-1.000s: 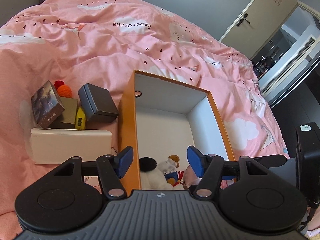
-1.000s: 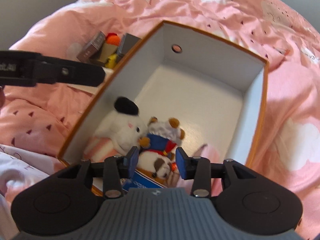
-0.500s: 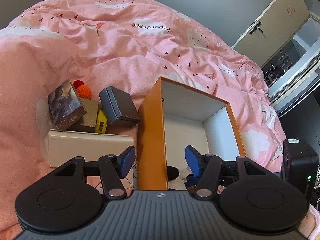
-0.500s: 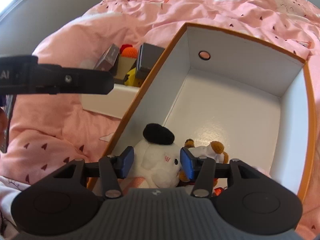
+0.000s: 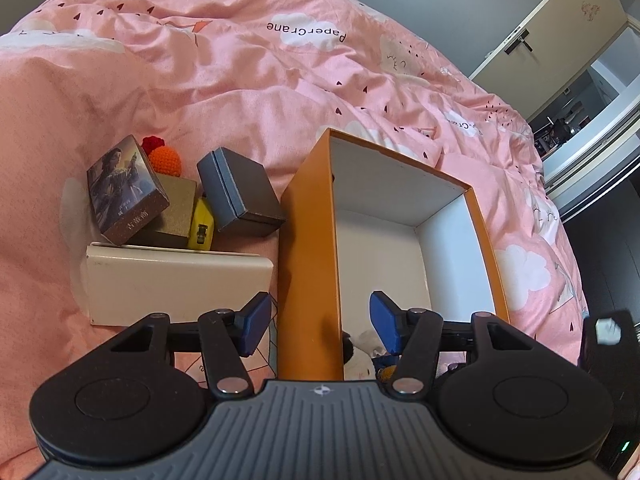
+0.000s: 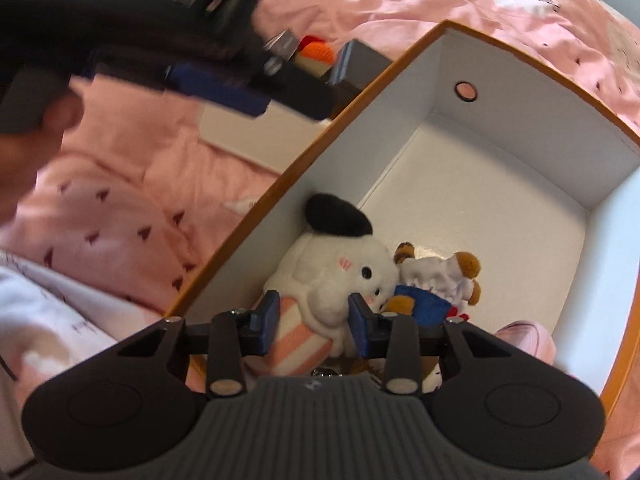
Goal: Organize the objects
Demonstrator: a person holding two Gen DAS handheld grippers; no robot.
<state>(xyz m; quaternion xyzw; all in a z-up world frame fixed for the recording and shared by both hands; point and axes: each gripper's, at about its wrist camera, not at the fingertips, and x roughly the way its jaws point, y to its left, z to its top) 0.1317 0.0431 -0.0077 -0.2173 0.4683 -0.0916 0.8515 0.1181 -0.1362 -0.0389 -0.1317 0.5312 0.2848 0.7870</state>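
An orange box with a white inside [image 5: 308, 248] lies open on the pink bed; it also shows in the right wrist view [image 6: 500, 128]. My left gripper [image 5: 318, 330] is open and straddles the box's near left wall. In the box's near corner lie a white plush with a black hat [image 6: 340, 268] and a small bear plush in blue [image 6: 436, 280]. My right gripper [image 6: 313, 322] is open just above the white plush, its fingers on either side of the plush's body. The left gripper [image 6: 224, 88] appears blurred at the upper left of the right wrist view.
Left of the box stand a long white box [image 5: 176, 284], a picture card box [image 5: 124, 188], a brown box [image 5: 176, 212], a yellow toy [image 5: 202, 224], a dark grey box [image 5: 240, 192] and orange and red knit balls [image 5: 164, 156]. A wardrobe and doorway are at the far right.
My left gripper has shifted left, from over the box's inside to astride its left wall. My right gripper has moved left from the bear plush to the white plush and opened wider.
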